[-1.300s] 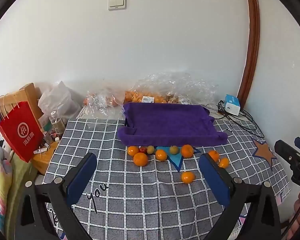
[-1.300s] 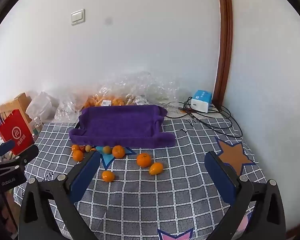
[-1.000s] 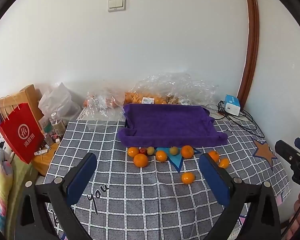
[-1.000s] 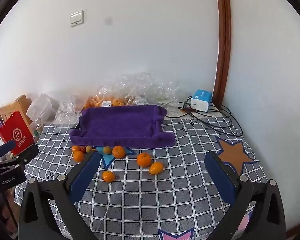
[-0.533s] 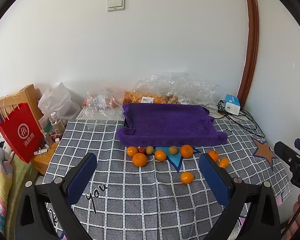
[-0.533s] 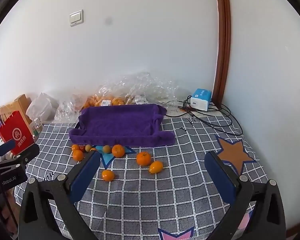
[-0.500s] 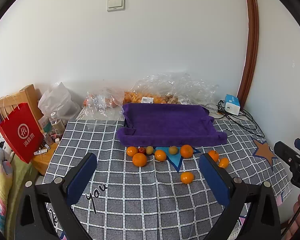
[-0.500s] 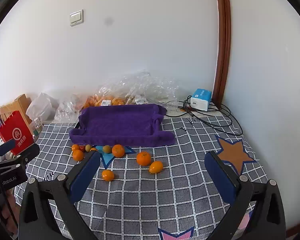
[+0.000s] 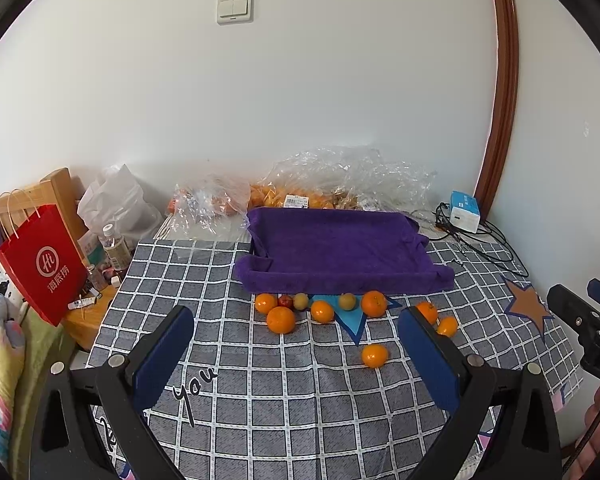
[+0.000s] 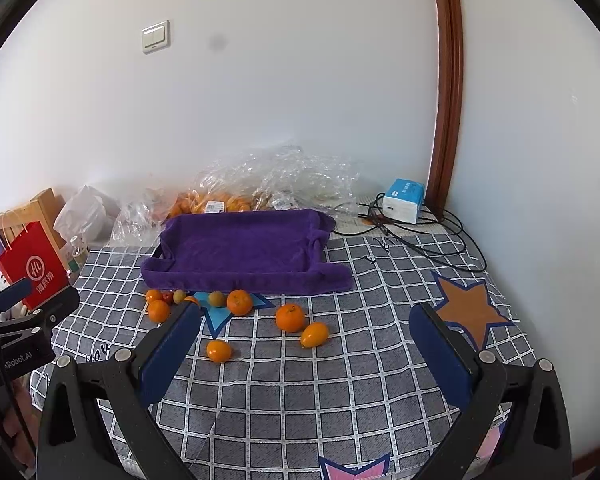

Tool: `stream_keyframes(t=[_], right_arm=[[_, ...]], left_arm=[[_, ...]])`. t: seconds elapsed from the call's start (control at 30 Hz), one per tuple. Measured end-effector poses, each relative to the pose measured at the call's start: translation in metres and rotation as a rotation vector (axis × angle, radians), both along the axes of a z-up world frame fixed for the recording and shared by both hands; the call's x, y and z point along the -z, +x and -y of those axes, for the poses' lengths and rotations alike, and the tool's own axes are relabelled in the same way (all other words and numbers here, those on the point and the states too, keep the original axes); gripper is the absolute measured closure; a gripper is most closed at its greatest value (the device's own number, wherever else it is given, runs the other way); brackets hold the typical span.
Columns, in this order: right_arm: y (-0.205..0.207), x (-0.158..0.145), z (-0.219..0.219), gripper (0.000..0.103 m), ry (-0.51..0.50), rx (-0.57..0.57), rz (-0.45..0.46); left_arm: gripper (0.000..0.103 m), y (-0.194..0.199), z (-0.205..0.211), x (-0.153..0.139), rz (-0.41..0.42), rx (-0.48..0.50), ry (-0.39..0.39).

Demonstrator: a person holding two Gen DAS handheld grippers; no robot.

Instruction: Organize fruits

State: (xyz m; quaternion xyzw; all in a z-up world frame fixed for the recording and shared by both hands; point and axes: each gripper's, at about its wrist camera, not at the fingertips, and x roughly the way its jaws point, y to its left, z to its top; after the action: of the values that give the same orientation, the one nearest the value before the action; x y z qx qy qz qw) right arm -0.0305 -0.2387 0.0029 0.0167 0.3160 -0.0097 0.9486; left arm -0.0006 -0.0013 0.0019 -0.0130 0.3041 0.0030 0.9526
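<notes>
Both the left hand-held gripper (image 9: 296, 322) and the right hand-held gripper (image 10: 306, 316) hang above the desk (image 10: 340, 400) with fingers wide apart, gripping nothing. The fruits (image 9: 322, 311) lie loose on the checked cloth, just in front of the purple tray (image 9: 340, 248), which looks empty. Two small ones among the oranges may be plums; too small to tell.
</notes>
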Motion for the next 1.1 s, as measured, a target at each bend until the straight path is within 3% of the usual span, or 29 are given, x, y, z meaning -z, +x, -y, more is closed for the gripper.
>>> stream_keyframes(t=[1.1], right_arm=[[0.0007,0.0020,-0.0030,0.001,-0.003,-0.008,0.005]], left_arm=[[0.000,-0.0017,-0.0053,-0.0013,0.004,-0.005,-0.003]])
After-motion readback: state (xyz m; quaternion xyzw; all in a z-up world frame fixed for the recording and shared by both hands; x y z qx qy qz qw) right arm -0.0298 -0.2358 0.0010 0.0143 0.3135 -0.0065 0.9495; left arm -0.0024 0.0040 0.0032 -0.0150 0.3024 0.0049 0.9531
